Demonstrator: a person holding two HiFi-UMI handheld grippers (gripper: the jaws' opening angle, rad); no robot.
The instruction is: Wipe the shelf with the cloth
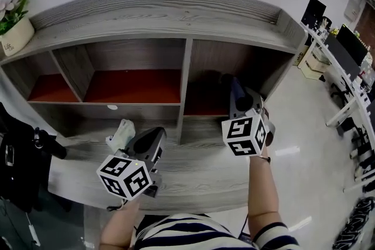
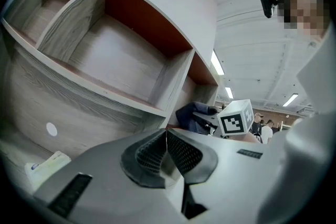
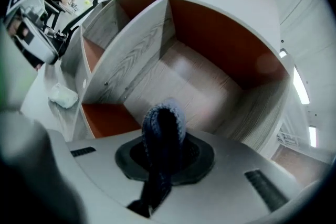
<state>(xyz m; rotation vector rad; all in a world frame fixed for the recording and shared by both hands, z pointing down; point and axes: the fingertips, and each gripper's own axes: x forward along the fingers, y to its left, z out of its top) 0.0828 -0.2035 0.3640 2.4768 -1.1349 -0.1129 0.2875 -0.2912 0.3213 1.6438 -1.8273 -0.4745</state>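
Right gripper pinched the cloth in front of the shelf's right compartment; left gripper was pressed together, empty.
Right gripper view showed the dark blue cloth looped up between its jaws, facing the compartment's wood floor and red back; head view showed only a dark bit at the tip. Left gripper view showed the jaws meeting on nothing. Head view put that gripper over the lower ledge, near a white packet.

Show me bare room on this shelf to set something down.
Free: the top board right of the plant pot, and the middle compartment between its dividers. Crowded: right compartment mouth, where right gripper holds the cloth; white packet beside left gripper.
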